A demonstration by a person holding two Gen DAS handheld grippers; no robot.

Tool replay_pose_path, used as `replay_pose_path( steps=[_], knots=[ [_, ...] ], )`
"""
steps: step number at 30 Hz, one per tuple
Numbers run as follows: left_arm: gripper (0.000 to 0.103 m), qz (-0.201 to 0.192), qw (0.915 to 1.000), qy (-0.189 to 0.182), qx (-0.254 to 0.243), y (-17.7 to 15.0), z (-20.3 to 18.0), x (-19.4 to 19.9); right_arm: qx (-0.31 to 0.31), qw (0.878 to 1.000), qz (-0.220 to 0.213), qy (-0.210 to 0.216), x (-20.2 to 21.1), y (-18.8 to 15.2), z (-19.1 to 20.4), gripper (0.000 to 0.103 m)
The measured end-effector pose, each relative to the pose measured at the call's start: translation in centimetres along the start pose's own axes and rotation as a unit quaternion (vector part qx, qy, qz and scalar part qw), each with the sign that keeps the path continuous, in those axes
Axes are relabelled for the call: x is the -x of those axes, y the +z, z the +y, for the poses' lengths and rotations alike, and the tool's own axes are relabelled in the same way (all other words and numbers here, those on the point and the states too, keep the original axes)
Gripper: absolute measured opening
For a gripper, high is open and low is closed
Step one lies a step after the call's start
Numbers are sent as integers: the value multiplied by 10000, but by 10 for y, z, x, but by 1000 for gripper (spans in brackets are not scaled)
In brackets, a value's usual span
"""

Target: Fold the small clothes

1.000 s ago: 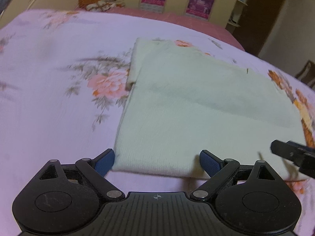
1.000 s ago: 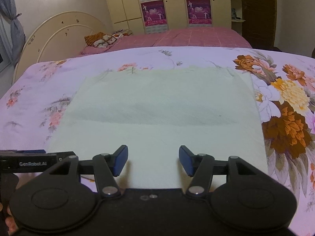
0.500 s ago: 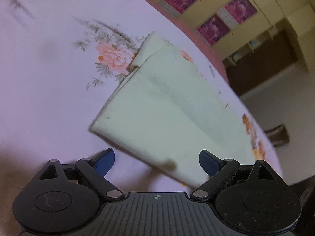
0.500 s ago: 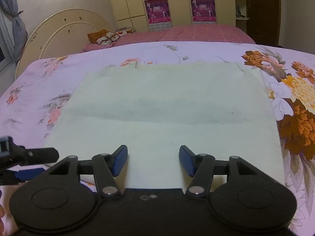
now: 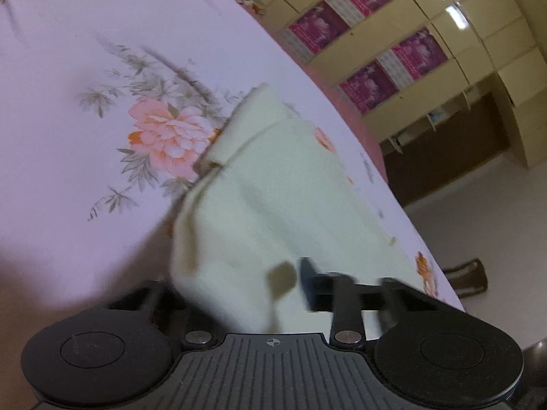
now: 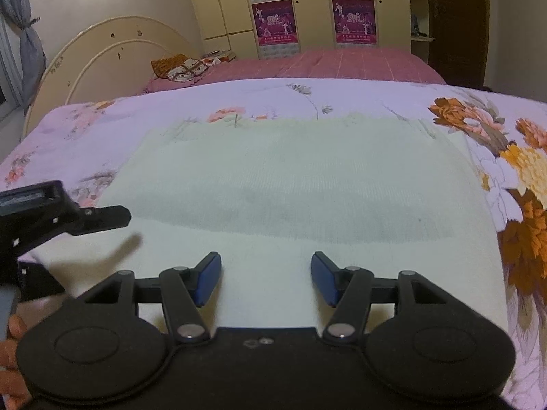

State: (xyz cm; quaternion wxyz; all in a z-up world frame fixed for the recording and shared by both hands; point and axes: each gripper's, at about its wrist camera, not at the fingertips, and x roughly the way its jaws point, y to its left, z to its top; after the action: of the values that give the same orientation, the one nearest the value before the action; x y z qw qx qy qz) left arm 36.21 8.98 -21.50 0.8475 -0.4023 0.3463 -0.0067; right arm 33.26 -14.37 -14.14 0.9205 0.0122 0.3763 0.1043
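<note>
A pale green folded garment (image 6: pixel 301 184) lies flat on the floral bedsheet (image 6: pixel 376 99). My right gripper (image 6: pixel 266 278) is open over its near edge, and its pads do not touch the cloth. My left gripper (image 5: pixel 239 287) is tilted at the garment's near left corner (image 5: pixel 218 273). The cloth runs between its jaws and hides the left finger; the right finger (image 5: pixel 309 282) is blurred beside the cloth. The jaws stand partly closed around the corner. The left gripper also shows in the right wrist view (image 6: pixel 102 217) at the left.
A pink-sheeted bed (image 6: pixel 324 65) with a curved headboard (image 6: pixel 102 54) stands behind. Cream wardrobes with purple posters (image 6: pixel 277 20) line the far wall. A dark doorway (image 6: pixel 454 24) is at the back right. A wooden chair (image 5: pixel 468 278) stands past the bed's edge.
My left gripper has rolled sideways and moved onto the garment's near left corner, and its jaws have narrowed around the cloth. My right gripper has stayed open and crept slightly forward.
</note>
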Motion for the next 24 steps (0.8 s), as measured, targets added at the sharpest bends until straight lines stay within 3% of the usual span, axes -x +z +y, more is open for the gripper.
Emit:
replay_pose_path(
  steps=[5, 14, 18, 24],
  knots=[
    [15, -100, 9999, 21, -77, 2, 1, -8, 396, 9991, 42, -162, -10, 1, 6, 58],
    [15, 33, 9997, -204, 87, 2, 12, -3, 322, 9995, 59, -34, -15, 13, 4, 57],
    [15, -31, 9956, -637, 688, -1, 34, -5, 310, 9995, 38, 7, -14, 12, 3, 58],
    [14, -144, 9968, -507, 599, -3, 25, -10, 225, 9997, -57, 72, -8, 13, 2, 56]
  ],
)
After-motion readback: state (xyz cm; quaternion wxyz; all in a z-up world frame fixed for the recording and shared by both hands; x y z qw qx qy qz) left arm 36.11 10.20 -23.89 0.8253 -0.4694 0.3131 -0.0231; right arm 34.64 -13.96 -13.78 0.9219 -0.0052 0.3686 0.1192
